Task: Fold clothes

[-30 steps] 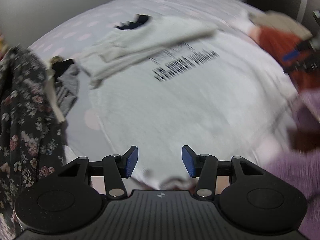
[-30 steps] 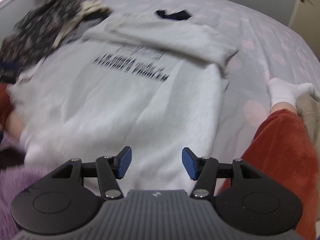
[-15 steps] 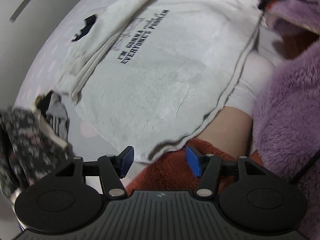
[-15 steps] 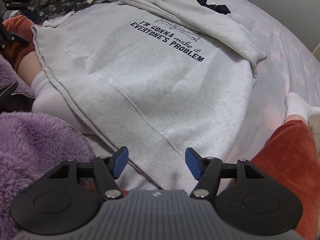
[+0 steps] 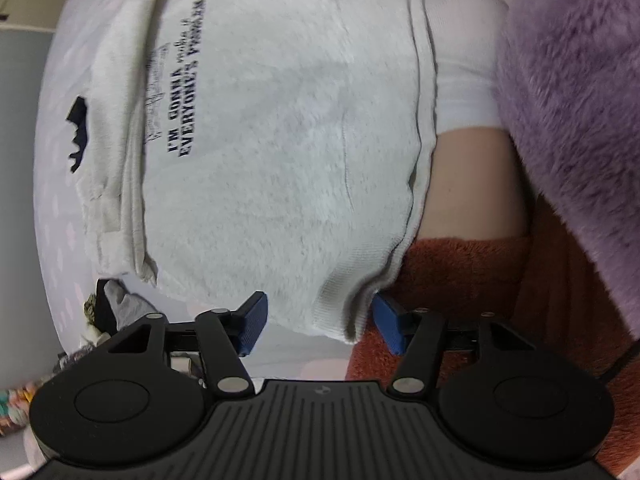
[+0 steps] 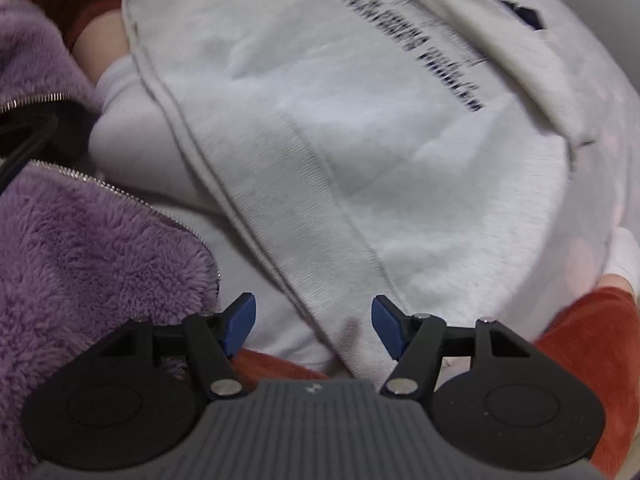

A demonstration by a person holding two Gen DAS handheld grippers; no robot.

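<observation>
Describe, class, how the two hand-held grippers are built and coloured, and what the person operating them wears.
Each hand-held gripper, left and right, has blue ribbed pads on black linkage arms with silver pivot pins, two round black discs and a ridged body, black on the left and grey on the right. The person wears a fluffy purple zip jacket, rust-red trousers and white socks.

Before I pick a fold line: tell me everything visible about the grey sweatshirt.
The grey sweatshirt looks like soft fleece with dark printed lettering and a ribbed hem. It lies spread print-up on the bed, sleeves folded in across the top. Its hem edge drapes over the person's leg. One hem corner sits between the closing jaws of the left claw, another between the right claw's.
</observation>
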